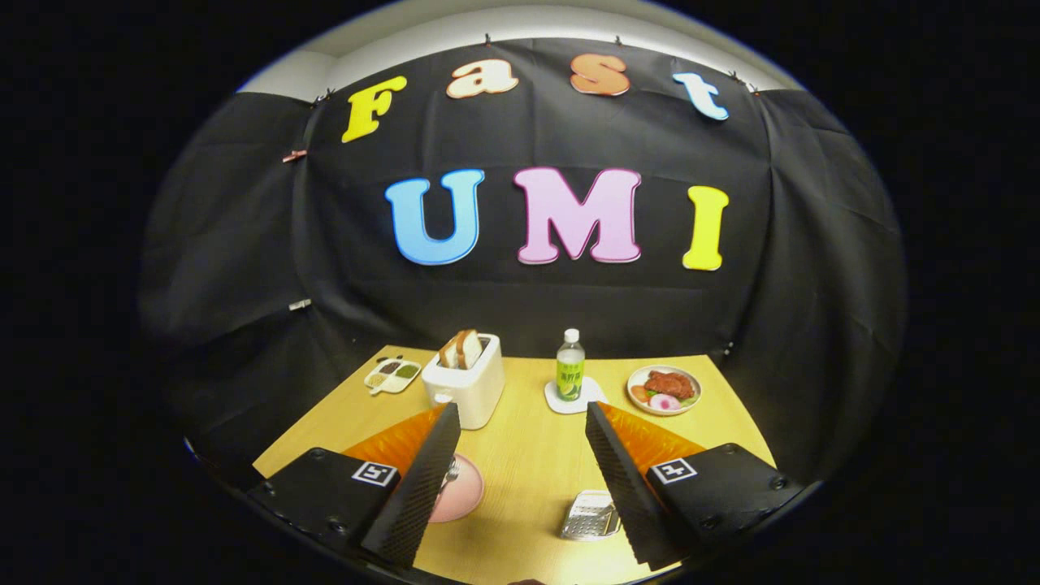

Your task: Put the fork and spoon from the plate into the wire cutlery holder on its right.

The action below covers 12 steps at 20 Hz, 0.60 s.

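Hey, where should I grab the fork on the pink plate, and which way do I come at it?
Probably the handle, from above. The fork lies on the pink plate, tines pointing toward the toaster, so the handle should run back under the left finger, though it is hidden there. The gripper is open, high above the table. Shift left, lower, and close the fingers across the handle's narrow width.

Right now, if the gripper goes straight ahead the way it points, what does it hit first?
Probably bare wooden tabletop: the gripper is open over it. Further along, the green plastic bottle on its white coaster, though depth is unclear.
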### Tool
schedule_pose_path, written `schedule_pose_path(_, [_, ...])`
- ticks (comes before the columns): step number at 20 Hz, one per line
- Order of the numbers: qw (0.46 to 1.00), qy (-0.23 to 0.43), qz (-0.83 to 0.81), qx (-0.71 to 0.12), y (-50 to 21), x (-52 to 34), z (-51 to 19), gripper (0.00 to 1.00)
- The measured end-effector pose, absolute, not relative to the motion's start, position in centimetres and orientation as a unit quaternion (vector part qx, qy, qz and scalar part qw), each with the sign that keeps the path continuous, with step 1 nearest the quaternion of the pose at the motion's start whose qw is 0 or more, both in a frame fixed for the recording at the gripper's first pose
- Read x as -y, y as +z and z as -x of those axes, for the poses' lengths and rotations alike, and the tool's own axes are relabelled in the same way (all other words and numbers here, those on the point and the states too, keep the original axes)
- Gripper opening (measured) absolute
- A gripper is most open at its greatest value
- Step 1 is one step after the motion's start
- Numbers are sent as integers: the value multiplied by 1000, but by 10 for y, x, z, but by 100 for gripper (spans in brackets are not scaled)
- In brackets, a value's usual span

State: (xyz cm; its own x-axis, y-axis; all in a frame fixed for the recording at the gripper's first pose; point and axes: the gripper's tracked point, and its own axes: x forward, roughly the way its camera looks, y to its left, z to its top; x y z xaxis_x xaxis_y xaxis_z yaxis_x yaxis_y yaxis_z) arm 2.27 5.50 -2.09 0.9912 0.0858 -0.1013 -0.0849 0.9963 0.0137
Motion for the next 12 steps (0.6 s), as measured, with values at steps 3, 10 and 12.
schedule_pose_path(3, [992, 72, 14, -106, -49, -83, -33, 97])
schedule_pose_path(10, [955, 144, 23, -259, -153, -168, -52, 99])
schedule_pose_path(12, [942, 151, 48, -297, -183, -181, -57, 99])
